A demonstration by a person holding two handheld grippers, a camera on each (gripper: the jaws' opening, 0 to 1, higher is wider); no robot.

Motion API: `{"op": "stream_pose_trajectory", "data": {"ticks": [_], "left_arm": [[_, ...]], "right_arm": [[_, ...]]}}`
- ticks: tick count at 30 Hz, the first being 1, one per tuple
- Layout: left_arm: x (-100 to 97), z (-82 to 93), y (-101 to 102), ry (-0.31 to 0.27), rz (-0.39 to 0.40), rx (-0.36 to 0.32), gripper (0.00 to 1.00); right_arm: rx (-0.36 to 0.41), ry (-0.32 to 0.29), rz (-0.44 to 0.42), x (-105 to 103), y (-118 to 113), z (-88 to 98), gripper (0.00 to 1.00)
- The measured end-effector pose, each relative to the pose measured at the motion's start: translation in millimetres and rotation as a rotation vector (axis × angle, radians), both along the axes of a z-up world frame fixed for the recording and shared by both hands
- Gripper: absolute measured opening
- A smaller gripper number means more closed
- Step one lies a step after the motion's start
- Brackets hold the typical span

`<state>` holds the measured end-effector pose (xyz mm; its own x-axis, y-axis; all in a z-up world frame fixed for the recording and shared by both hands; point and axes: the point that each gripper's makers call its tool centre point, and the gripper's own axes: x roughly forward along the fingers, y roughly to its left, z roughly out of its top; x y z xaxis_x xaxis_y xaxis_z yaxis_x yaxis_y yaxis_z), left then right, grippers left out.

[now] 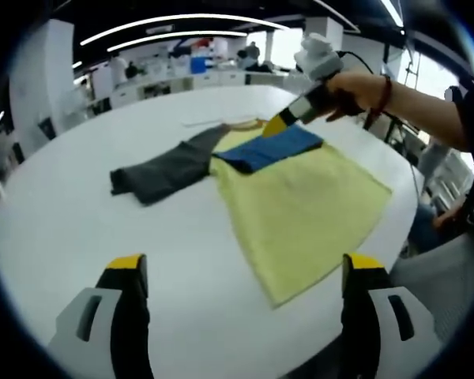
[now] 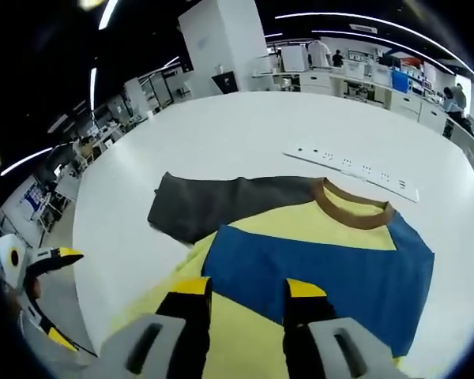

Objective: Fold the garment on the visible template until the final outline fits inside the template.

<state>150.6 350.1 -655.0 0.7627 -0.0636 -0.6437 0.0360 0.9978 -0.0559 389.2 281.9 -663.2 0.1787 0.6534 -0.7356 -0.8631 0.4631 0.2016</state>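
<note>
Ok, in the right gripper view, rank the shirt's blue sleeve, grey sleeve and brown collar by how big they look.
Largest to smallest:
1. blue sleeve, though it lies nearest the camera, which inflates it
2. grey sleeve
3. brown collar, clearly smallest

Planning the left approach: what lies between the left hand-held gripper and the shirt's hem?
Only bare white table between the left hand-held gripper and the yellow shirt, seen in the left gripper view.

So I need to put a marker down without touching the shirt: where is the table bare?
Bare table lies on the near side of the gray sleeve, and between the collar and the white strip. It is crowded at the blue sleeve, where the right gripper hovers.
</note>
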Motion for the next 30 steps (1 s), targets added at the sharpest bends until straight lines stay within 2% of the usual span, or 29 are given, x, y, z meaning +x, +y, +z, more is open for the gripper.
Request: {"op": "stream_pose_trajectory", "data": {"ticks": [18, 30], "left_arm": [[2.7, 1.6, -2, -0.001, -0.003, 0.002, 0.99], [1.1, 0.6, -2, 0.003, -0.005, 0.000, 0.99]], "right_arm": [[-0.069, -0.045, -0.157, 53, -89, 0.9, 0.32], [-0.087, -0.047, -0.224, 75, -127, 0.5, 0.31]]}}
